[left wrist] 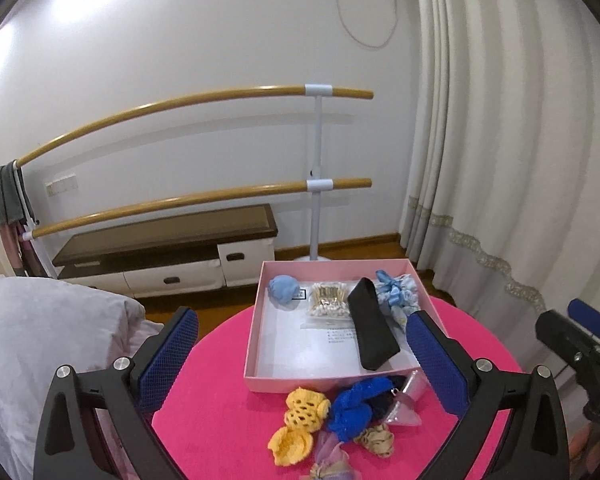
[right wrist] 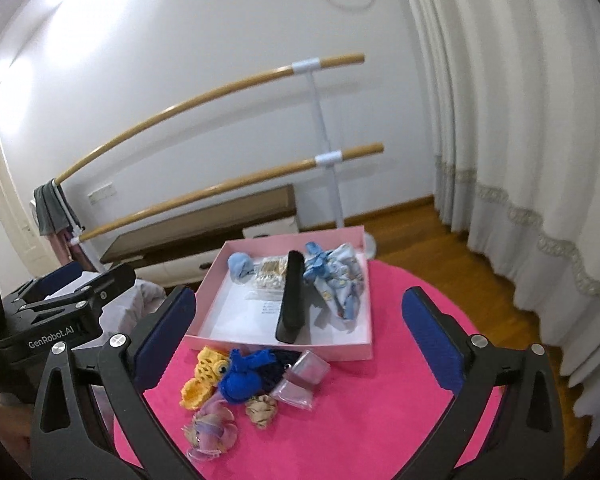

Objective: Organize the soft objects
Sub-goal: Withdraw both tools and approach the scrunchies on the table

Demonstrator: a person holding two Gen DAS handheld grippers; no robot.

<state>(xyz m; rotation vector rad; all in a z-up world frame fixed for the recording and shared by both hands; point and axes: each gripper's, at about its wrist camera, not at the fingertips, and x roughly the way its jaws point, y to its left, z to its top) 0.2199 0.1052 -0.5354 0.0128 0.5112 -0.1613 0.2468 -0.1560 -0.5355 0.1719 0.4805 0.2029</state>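
Because the royal-blue crumpled knit scrunchie (right wrist: 244, 376) at lower centre is light and compressible, pinch its bunched middle; both the left tool (left wrist: 300, 356) and right tool (right wrist: 300, 332) gape wide, empty.

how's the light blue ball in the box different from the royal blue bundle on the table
The light blue ball lies inside the pink box, in its far left corner; the royal blue bundle lies on the pink tabletop just in front of the box. The ball is pale and rounded; the bundle is deep blue, larger and looser, lying against dark navy fabric. The ball lies apart from its neighbours; the bundle touches the yellow crochet piece. Both look soft and scrunched.
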